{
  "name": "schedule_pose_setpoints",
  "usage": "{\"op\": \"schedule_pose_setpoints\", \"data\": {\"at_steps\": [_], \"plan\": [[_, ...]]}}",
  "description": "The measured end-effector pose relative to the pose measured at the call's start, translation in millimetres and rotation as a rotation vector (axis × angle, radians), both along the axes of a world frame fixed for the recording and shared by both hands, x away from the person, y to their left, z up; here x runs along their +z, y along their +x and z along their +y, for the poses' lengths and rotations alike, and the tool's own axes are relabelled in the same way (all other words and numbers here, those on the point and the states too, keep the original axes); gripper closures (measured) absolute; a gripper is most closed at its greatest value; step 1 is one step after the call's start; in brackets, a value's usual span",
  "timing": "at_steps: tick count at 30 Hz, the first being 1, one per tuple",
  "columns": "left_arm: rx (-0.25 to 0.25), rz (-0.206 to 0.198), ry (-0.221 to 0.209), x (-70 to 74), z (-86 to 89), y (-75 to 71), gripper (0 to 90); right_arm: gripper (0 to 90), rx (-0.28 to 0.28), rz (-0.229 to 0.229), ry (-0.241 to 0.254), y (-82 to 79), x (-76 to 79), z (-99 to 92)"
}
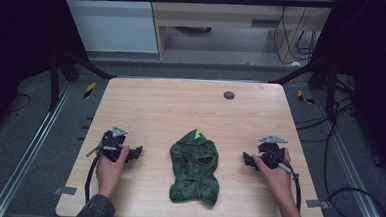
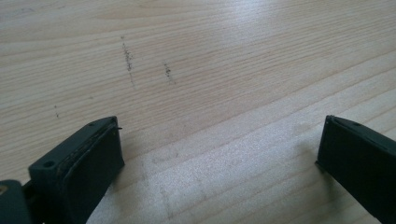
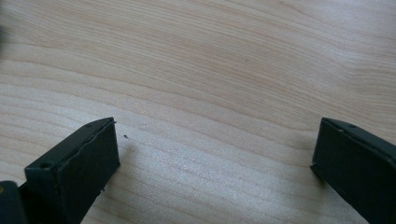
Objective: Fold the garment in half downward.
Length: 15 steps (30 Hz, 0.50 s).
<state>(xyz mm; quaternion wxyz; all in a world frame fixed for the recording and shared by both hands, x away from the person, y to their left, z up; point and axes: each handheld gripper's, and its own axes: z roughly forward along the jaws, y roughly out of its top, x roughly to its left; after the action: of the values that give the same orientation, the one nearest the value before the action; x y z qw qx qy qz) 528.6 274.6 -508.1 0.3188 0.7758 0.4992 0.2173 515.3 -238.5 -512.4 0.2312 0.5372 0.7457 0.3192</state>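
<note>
Your left gripper [image 1: 137, 152] and right gripper [image 1: 247, 159] both rest on the wooden table [image 1: 151, 106], jaws spread wide over bare wood, each aimed inward. Between them, apart from both, lies the dark green garment [image 1: 194, 167], long axis running away from you, its bright green tip [image 1: 198, 134] pointing to the far edge.

Green garment [image 1: 195, 167] on wooden table [image 1: 171, 107]
</note>
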Motion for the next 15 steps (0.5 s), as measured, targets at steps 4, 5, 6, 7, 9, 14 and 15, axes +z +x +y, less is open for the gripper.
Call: {"op": "schedule_pose_setpoints", "data": {"at_steps": [4,5,6,7,9,14,15], "plan": [[0.022,0.000,-0.002,-0.1,-1.7,-2.0,0.0,0.4,0.000,0.003,0.002,0.0,0.1,0.2],[0.024,0.000,-0.002,-0.1,-1.9,-2.2,0.0,0.5,0.000,0.003,0.003,0.0,0.1,0.2],[0.026,0.001,-0.002,0.0,-2.2,-2.8,0.0,0.9,-0.001,0.000,0.000,-0.2,0.1,0.3],[0.026,0.001,-0.001,0.0,-2.2,-3.4,0.0,1.5,0.000,0.000,0.003,-0.8,0.3,0.8],[0.023,0.000,-0.002,0.1,-2.3,-5.6,0.1,8.6,0.015,0.005,-0.004,-2.5,2.6,2.2],[-0.022,0.010,-0.026,11.2,-8.5,-10.9,6.6,21.3,0.082,0.007,-0.016,-6.7,10.5,11.6],[-0.022,0.010,-0.026,11.2,-8.5,-10.9,6.8,21.3,0.082,0.007,-0.016,-6.7,10.5,11.6]]}}
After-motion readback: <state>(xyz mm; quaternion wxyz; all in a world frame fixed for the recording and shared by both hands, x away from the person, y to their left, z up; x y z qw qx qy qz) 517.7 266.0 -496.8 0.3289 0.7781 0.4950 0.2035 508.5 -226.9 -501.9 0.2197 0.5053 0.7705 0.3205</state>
